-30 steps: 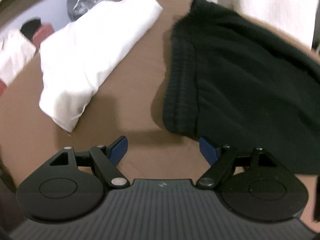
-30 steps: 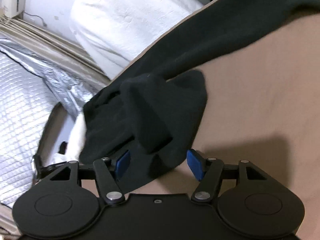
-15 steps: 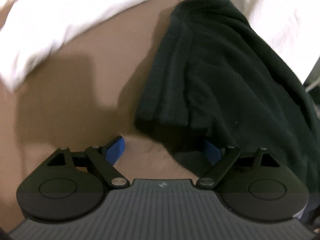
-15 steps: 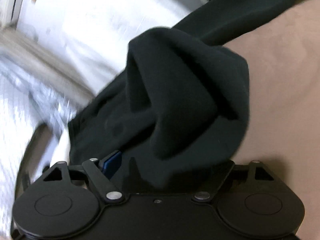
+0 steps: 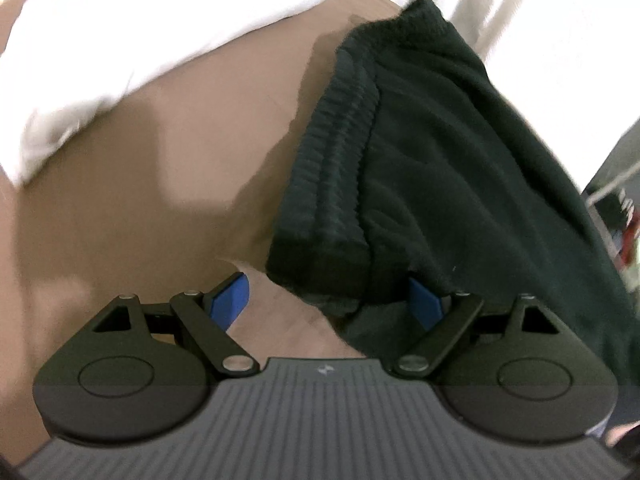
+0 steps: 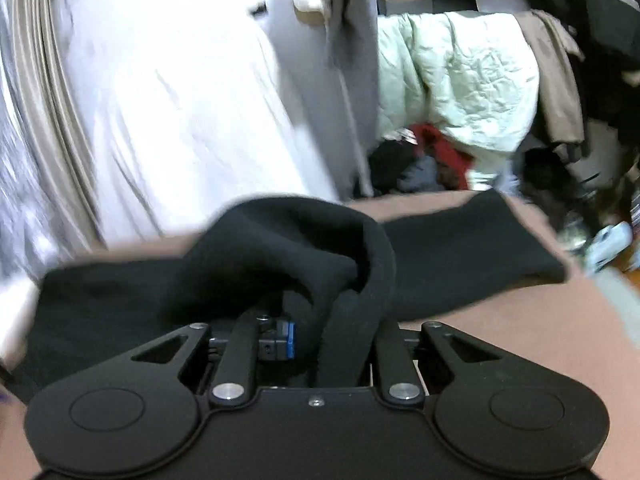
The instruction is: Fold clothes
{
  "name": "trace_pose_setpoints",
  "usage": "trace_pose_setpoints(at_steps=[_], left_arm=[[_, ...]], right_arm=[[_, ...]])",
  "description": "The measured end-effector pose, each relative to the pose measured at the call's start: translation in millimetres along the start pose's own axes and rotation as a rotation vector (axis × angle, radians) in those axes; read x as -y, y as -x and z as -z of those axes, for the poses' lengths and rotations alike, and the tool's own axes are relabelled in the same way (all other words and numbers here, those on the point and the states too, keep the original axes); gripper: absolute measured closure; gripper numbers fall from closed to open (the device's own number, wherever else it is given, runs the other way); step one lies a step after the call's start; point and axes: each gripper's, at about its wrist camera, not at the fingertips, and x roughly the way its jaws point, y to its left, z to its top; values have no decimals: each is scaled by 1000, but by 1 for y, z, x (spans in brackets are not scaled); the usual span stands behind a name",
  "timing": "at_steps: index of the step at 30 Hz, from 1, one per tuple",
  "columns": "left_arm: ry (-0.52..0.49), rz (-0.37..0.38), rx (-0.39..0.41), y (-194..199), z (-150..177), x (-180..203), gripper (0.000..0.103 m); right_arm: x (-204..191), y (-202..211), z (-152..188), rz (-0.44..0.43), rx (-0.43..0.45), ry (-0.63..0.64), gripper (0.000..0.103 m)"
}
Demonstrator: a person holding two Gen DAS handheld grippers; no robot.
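Between right tongs [image 6: 320, 344], black garment [image 6: 460, 264] hides pads.

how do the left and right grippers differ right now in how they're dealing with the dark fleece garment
The left gripper is open, its blue pads wide apart around the ribbed hem corner of the dark fleece garment. The right gripper is shut on a bunched fold of that fabric. The left's part lies on the brown surface; the right's bulges up in a loop. Both are at the same garment.

My left camera shows soft shadow pooled beside the dark garment [image 5: 440, 168] on the brown surface [image 5: 160, 200]; the white cloth [image 5: 120, 40] beyond it is overexposed and smeared. My right view blurs left of the pale quilt [image 6: 460, 80]; edges bow.
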Motion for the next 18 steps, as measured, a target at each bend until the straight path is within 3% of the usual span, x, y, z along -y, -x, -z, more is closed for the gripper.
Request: trace_pose_setpoints(at_steps=[2, 4, 7, 10, 12, 13, 14, 15, 17, 18], left_arm=[[38, 33, 14, -1, -4, -5, 18], [57, 52, 21, -5, -7, -8, 18], [68, 48, 5, -16, -9, -7, 11], [7, 18, -5, -25, -10, 6, 2], [-61, -9, -3, -31, -11, 18, 14], [-138, -30, 20, -30, -10, 28, 40], [-210, -51, 48, -27, -10, 38, 50], [-263, -68, 93, -17, -10, 48, 56], [-369, -103, 184, 2, -9, 69, 76], [-413, -118, 226, 11, -10, 79, 80]], right_arm=[[-7, -14, 12, 68, -77, 84, 72], [-8, -17, 26, 83, -121, 105, 65], [0, -8, 48, 47, -158, 53, 35], [12, 5, 61, -18, -187, -36, 33], [14, 3, 37, -58, -182, -49, 33], [15, 2, 25, -79, -179, -56, 39], [17, 2, 14, -99, -177, -62, 75], [18, 1, 2, -119, -174, -69, 96], [20, -1, -22, -159, -169, -82, 95], [21, -2, -34, -179, -166, -88, 95]])
